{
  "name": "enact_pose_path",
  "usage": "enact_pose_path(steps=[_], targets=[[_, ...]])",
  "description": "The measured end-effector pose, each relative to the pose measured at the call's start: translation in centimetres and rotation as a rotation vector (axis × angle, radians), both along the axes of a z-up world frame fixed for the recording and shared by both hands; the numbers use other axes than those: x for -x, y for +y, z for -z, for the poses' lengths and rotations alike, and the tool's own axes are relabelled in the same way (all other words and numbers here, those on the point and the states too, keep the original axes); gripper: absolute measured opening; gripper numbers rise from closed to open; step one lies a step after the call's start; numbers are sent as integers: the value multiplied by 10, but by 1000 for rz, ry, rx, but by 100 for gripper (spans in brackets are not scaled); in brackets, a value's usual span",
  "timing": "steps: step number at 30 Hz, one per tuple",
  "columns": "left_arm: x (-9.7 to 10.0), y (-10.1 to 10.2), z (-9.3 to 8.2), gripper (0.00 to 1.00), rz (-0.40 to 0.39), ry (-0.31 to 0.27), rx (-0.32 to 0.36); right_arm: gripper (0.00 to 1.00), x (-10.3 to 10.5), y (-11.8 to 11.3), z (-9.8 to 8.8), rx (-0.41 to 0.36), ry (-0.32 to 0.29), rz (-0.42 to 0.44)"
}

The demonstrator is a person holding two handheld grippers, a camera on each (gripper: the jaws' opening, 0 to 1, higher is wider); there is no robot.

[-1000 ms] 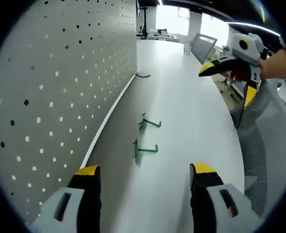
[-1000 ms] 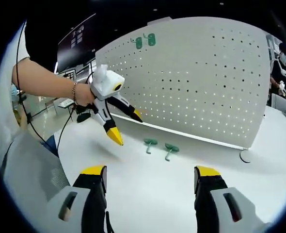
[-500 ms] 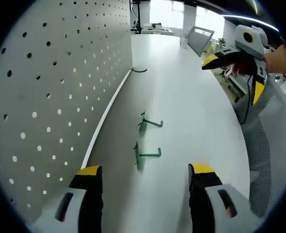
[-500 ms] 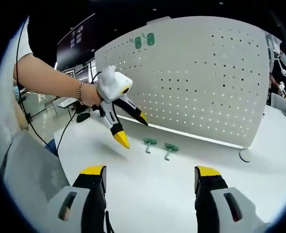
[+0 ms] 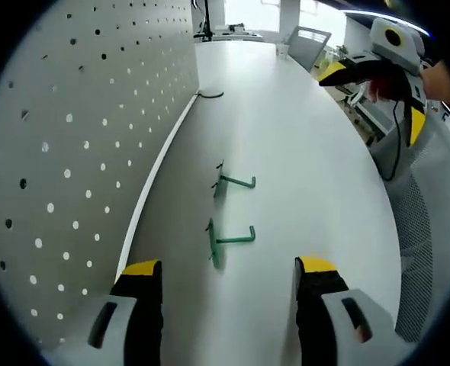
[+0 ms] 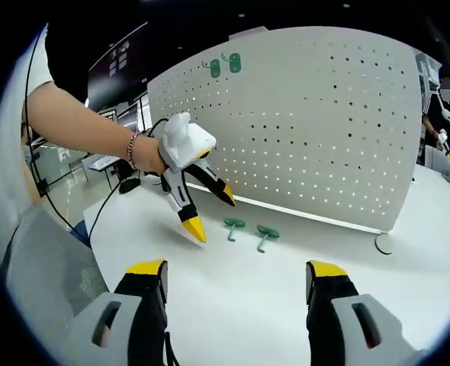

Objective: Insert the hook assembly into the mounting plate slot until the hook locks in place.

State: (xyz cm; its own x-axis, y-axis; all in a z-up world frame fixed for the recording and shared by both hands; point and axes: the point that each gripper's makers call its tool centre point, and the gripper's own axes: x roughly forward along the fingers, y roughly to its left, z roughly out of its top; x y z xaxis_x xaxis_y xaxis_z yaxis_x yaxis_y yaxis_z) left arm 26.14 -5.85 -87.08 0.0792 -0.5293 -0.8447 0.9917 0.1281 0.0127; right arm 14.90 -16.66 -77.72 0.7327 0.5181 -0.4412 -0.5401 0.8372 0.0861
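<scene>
Two green hooks lie on the white table [image 5: 301, 152] in front of the pegboard [image 5: 72, 152]: a nearer hook [image 5: 229, 238] and a farther hook [image 5: 234, 181]. In the right gripper view they are the left hook [image 6: 233, 224] and the right hook [image 6: 265, 233], below the pegboard [image 6: 324, 122]. Two more green hooks [image 6: 223, 65] hang at the board's top left. My left gripper [image 5: 229, 278] is open just short of the nearer hook; a hand holds this left gripper [image 6: 210, 211] low beside the left hook. My right gripper [image 6: 236, 276] is open, back from the hooks, and this right gripper [image 5: 377, 72] hovers over the table's far side.
A black ring [image 6: 383, 245] lies at the pegboard's foot near its end, and this same ring [image 5: 210, 94] shows in the left gripper view. A grey mesh chair [image 5: 427, 244] stands by the table edge. Desks, screens and a person [image 6: 438, 99] fill the background.
The left gripper has come down and closer to the two hooks on the table. The hooks have not moved, and both grippers stay open.
</scene>
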Motion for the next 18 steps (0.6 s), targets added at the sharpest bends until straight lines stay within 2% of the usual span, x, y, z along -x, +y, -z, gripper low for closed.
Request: enact_pose_path(steps=[18], targets=[[5, -10, 11, 72, 62, 20, -41, 71, -1, -3, -2, -14, -3, 14]])
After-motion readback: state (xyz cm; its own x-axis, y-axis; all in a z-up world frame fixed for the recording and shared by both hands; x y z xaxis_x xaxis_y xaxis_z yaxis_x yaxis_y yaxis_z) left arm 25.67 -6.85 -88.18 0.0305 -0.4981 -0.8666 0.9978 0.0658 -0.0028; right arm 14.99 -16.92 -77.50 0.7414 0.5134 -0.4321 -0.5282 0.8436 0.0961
